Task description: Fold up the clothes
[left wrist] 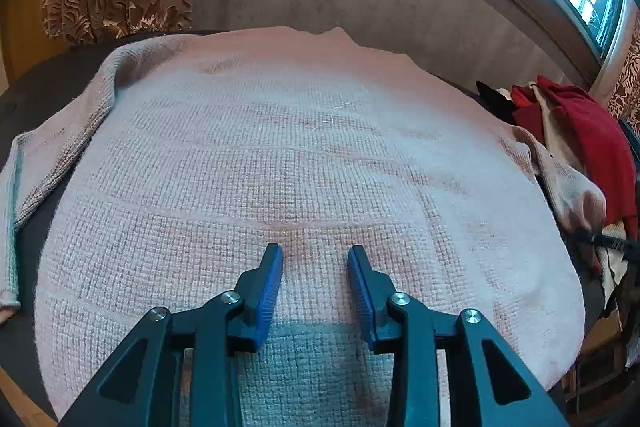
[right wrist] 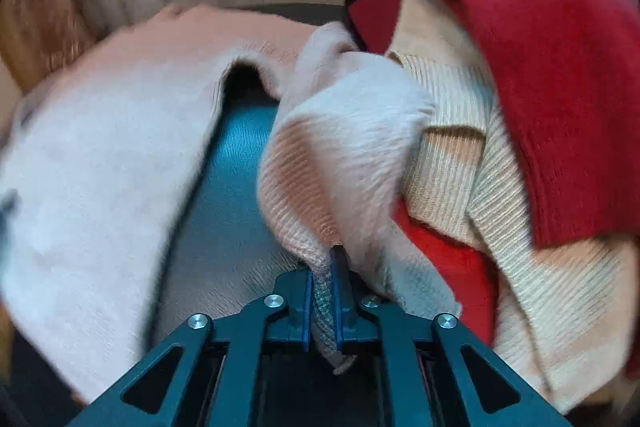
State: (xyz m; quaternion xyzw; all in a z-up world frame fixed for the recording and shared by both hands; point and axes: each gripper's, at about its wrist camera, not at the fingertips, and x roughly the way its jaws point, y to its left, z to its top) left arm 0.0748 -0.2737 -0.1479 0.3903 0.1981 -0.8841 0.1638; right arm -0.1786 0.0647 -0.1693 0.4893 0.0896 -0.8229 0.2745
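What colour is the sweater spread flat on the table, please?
Pale pink, waffle-knit sweater; the left wrist view shows it best.

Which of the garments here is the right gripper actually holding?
The pale pink knit sweater: its sleeve end is pinched in the right gripper. The red garment and the cream ribbed one lie untouched in the pile beside it.

Left gripper (left wrist: 315, 257) jaws parted, angled downward; right gripper (right wrist: 323, 283) jaws clamped together.
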